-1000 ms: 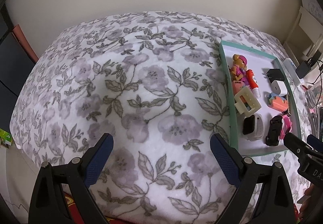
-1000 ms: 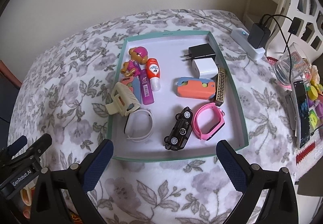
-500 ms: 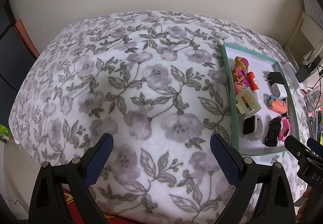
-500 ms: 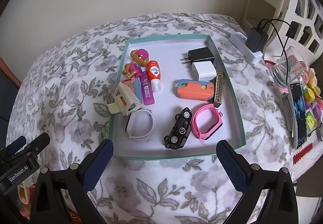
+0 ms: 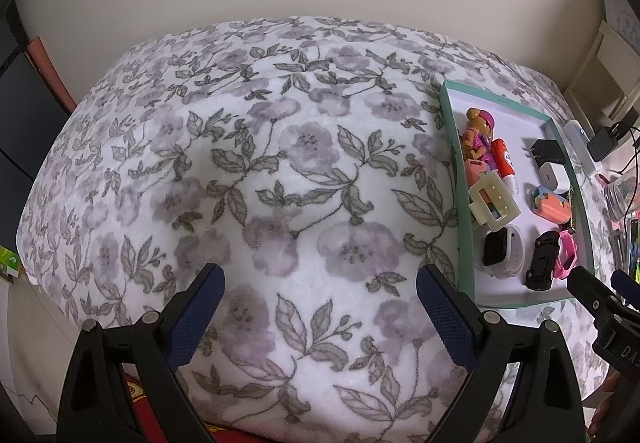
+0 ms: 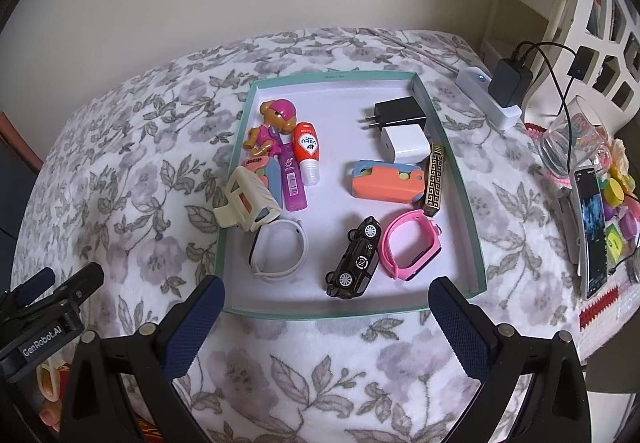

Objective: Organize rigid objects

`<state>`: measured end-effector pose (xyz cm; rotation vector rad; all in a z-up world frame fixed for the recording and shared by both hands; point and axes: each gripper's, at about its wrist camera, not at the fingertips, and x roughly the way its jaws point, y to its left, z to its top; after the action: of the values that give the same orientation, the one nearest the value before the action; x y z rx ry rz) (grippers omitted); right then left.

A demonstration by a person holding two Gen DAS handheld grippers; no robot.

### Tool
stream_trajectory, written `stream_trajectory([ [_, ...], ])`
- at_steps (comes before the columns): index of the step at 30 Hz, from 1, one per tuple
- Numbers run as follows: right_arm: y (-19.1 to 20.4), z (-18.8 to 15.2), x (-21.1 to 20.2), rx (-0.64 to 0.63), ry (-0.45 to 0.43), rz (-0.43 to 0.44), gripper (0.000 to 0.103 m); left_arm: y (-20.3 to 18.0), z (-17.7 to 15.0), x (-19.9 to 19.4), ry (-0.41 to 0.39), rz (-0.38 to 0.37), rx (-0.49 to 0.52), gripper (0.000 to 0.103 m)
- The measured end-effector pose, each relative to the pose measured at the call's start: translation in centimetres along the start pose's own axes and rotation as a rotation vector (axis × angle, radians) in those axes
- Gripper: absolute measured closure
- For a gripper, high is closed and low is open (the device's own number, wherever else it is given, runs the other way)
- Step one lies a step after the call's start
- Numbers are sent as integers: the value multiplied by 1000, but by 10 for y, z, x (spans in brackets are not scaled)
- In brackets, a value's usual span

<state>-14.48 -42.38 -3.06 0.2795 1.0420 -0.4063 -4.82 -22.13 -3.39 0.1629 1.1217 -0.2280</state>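
A floral-print tabletop (image 5: 280,171) fills the left wrist view, where the left gripper (image 5: 320,307) hangs released, its blue-padded fingers spread wide over bare cloth and holding nothing. To its right sits a shallow teal-rimmed tray (image 6: 460,179), seen in full from the right wrist view. Along the tray's left side, a cream hair claw clip (image 6: 248,203) leans over the rim, beside a toy figure in a pink cap (image 6: 274,123), a purple tube (image 6: 292,183) and a small orange-red bottle (image 6: 308,147). Below them lies a white smartwatch (image 6: 280,255). Toward the middle, a black toy car (image 6: 356,259) rests touching a pink smartwatch (image 6: 412,247), with an orange-and-blue case (image 6: 386,185) above them. On the tray's right side, a black charger (image 6: 400,111) lies against a white charger (image 6: 404,143), and a patterned gold bar (image 6: 434,179) runs along the wall. The right gripper (image 6: 326,307) hovers released at the tray's near edge, its fingers apart and empty. Right of the tray stand a white power strip (image 6: 484,95), a glass (image 6: 568,143) and a phone (image 6: 594,227).
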Motion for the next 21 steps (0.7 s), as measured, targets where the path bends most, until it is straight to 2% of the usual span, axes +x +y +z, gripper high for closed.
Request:
stream_trajectory([
  [21, 2, 2, 2, -26, 0, -7, 0, 2, 2, 3, 11, -3, -16, 6],
])
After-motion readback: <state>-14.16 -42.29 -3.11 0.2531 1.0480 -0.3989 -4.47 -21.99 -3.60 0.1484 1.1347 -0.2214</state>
